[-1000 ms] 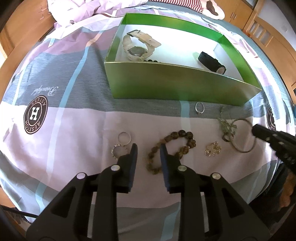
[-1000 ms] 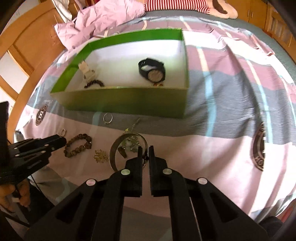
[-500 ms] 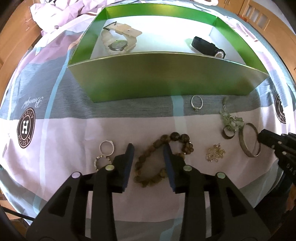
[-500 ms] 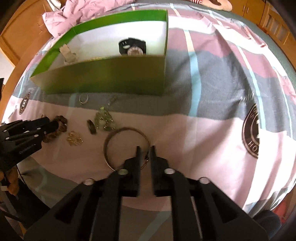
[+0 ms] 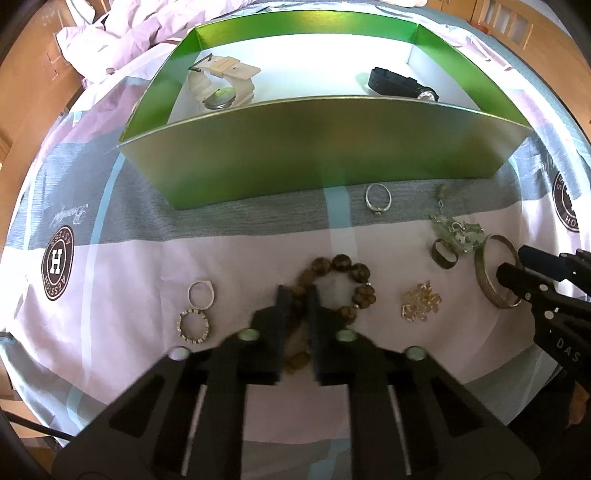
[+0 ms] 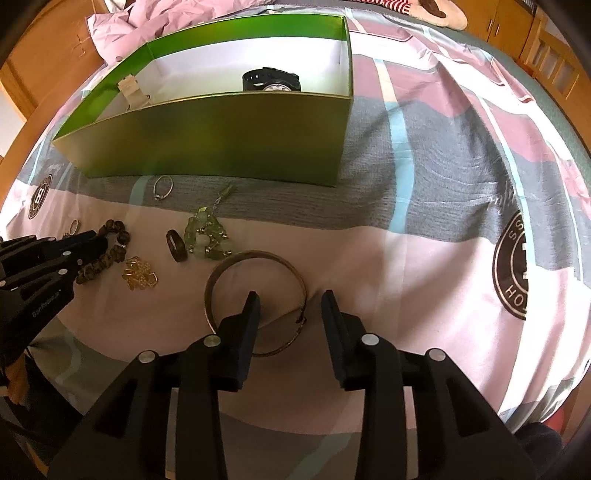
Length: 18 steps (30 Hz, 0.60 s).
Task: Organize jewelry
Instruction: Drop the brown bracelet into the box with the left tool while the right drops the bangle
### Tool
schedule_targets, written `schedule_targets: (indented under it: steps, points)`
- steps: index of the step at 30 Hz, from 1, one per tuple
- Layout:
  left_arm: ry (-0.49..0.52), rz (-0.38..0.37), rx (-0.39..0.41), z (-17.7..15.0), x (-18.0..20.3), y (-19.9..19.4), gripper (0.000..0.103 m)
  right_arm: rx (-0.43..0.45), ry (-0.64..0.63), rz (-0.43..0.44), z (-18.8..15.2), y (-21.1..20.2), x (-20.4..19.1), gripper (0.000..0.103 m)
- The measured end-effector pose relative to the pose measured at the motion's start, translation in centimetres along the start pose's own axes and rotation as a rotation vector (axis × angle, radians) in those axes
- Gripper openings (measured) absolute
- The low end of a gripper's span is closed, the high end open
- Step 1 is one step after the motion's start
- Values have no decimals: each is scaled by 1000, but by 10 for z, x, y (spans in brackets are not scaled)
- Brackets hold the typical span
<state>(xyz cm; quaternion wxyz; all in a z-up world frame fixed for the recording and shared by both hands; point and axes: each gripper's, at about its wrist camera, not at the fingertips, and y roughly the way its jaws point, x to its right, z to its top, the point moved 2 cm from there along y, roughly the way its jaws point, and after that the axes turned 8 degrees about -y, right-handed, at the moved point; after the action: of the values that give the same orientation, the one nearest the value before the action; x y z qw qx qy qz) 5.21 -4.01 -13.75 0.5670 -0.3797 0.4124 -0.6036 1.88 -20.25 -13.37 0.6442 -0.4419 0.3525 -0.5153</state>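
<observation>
A green box (image 5: 325, 155) sits on the bed and holds a cream watch (image 5: 221, 85) and a black watch (image 5: 402, 83). In front of it lie loose pieces. My left gripper (image 5: 295, 295) is closed on the brown bead bracelet (image 5: 343, 269), low on the sheet. My right gripper (image 6: 291, 299) is open, its jaws straddling the right side of the metal bangle (image 6: 255, 302), which lies flat. The bangle (image 5: 495, 273) and the right gripper (image 5: 517, 266) also show in the left wrist view.
On the sheet lie a silver ring (image 5: 376, 197), a green stone pendant (image 6: 207, 236), a dark band ring (image 6: 175, 250), a gold chain heap (image 6: 139, 273) and two rings (image 5: 197, 310) at the left. A crumpled pink duvet (image 6: 155, 18) lies behind the box.
My left gripper moved forward and closed on the bead bracelet. My right gripper opened from shut and now straddles the bangle's rim.
</observation>
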Motion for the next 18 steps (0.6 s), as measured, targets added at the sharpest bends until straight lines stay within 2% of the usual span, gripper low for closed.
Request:
schedule_targets:
  steps: [2,5,10,18]
  points:
    - [-4,3,1,-2,0,-2,8,5,-3,11,0,0,-3,18]
    - [-16,-3,-2,-5,-5,-6,8,10,3,17,2,-2,-7,6]
    - [-45,-12,19,-5,-16,-22,8,40,17,29,7,-13,-7,6]
    - [-79,-40,80,3,-28,-54,8,143,4,26,22,-53,-16,6]
